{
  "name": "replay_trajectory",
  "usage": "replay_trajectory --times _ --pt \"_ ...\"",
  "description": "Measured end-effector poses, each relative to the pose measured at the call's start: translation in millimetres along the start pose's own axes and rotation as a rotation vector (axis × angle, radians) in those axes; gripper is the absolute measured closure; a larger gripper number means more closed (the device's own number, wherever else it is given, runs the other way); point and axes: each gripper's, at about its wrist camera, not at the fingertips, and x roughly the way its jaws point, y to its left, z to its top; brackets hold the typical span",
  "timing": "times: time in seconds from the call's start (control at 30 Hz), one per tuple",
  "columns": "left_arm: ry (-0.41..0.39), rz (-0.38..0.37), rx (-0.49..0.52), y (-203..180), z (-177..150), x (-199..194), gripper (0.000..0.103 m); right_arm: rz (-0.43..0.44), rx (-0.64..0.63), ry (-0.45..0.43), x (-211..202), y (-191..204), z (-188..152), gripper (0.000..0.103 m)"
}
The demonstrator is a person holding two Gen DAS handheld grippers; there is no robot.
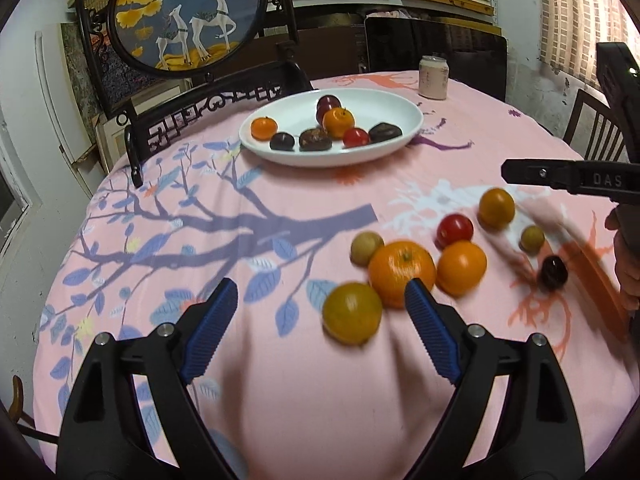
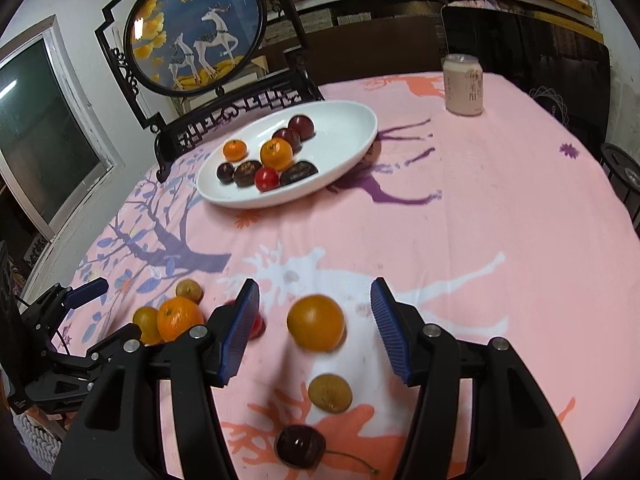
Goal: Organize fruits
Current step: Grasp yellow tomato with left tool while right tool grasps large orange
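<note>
A white oval plate [image 1: 400,104] [image 2: 352,120] at the far side holds several small fruits. Loose fruits lie on the pink cloth nearer me: a big orange [image 1: 400,272] [image 2: 178,318], a yellowish orange [image 1: 352,312], a red tomato [image 1: 455,230], a dark cherry [image 1: 553,273] [image 2: 300,446], a small brown fruit [image 2: 330,393]. My left gripper [image 1: 320,292] is open and empty, the yellowish orange between its fingers. My right gripper [image 2: 314,292] is open, an orange [image 2: 316,322] lying between its fingers on the cloth; only part of it shows in the left view [image 1: 560,176].
A pale can [image 1: 433,77] [image 2: 464,84] stands at the table's far edge. A dark carved stand with a round deer painting [image 1: 188,12] [image 2: 198,28] stands behind the plate. Dark chairs surround the round table.
</note>
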Motion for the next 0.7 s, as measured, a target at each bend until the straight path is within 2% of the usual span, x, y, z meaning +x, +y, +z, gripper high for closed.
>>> replay_trajectory --times 0.27,0.63,0.7 --pt "0.053 0.008 0.056 -11 -13 6 0.016 -0.022 -0.023 0.049 12 5 -7 0.045" --pt "0.061 0.014 0.03 -6 -11 14 0.017 -0.066 -0.048 0.107 29 8 -14 0.045" --pt "0.071 0.009 0.026 -5 -11 17 0.02 -0.071 -0.05 0.112 30 8 -15 0.045"
